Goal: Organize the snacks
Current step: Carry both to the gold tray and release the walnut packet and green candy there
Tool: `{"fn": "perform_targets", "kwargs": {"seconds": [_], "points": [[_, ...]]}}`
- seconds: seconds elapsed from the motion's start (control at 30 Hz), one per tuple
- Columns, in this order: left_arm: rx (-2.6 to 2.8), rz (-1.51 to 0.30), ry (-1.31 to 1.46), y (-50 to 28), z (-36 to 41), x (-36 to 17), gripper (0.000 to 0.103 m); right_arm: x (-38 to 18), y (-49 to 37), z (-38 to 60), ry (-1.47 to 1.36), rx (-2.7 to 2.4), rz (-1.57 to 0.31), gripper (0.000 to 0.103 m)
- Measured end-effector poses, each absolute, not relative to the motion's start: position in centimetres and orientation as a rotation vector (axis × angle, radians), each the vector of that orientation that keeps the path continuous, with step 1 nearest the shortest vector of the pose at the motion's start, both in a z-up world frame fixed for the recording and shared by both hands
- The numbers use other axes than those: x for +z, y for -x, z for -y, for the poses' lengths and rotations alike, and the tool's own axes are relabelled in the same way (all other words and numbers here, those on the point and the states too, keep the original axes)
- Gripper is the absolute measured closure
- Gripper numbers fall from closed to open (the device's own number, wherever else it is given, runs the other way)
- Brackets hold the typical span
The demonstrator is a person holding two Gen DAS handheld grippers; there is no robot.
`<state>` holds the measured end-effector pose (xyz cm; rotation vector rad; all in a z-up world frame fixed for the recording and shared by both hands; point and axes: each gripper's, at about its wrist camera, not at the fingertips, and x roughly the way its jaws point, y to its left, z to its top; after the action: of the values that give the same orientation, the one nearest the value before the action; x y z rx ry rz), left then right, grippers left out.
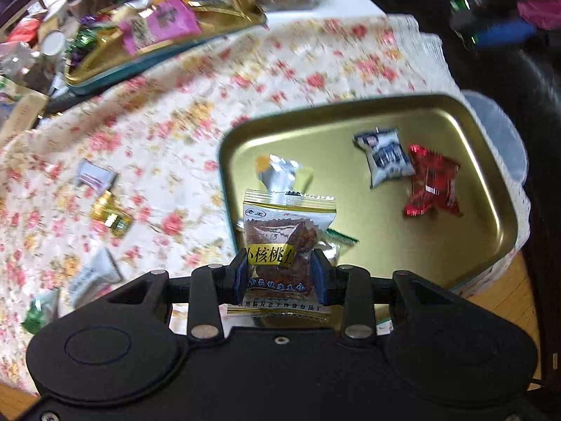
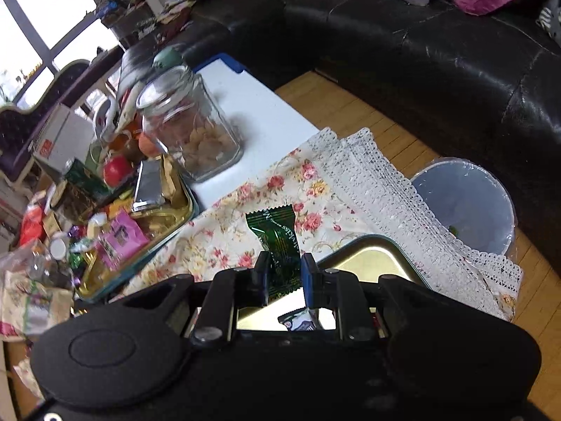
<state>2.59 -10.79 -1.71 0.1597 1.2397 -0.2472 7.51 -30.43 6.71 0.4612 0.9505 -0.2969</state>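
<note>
My left gripper [image 1: 278, 273] is shut on a clear walnut snack packet with a yellow label [image 1: 282, 242], held above the near left edge of a gold metal tray [image 1: 491, 189]. The tray holds a blue-white packet [image 1: 385, 158], a red packet [image 1: 433, 182] and a silver packet [image 1: 280, 172]. My right gripper [image 2: 284, 280] is shut on a dark green candy wrapper [image 2: 278, 242], held above the same gold tray [image 2: 371, 256]. Loose snacks lie on the floral cloth: a gold one [image 1: 110, 217], a white one [image 1: 94, 175] and a grey one [image 1: 93, 275].
A second tray [image 1: 168, 52] piled with mixed snacks sits at the far left; it also shows in the right wrist view [image 2: 164, 224]. A glass jar of biscuits [image 2: 189, 126] stands behind it. A lined waste bin [image 2: 466, 207] stands on the wooden floor right of the table. A black sofa [image 2: 438, 52] is beyond.
</note>
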Motion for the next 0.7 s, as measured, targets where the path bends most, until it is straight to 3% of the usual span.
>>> {"fn": "perform_targets", "kwargs": {"seconds": [0.4, 0.7], "points": [[-0.378, -1.214, -0.136, -2.3, 13.1, -1.0, 0.053, 5.4, -8.8, 29.1, -0.386, -0.284, -1.01, 0.083], [-0.083, -1.219, -0.098, -5.4, 7.2, -1.1, 0.053, 1.7, -9.0, 27.7, -0.211, -0.191, -1.194, 0.083]]}}
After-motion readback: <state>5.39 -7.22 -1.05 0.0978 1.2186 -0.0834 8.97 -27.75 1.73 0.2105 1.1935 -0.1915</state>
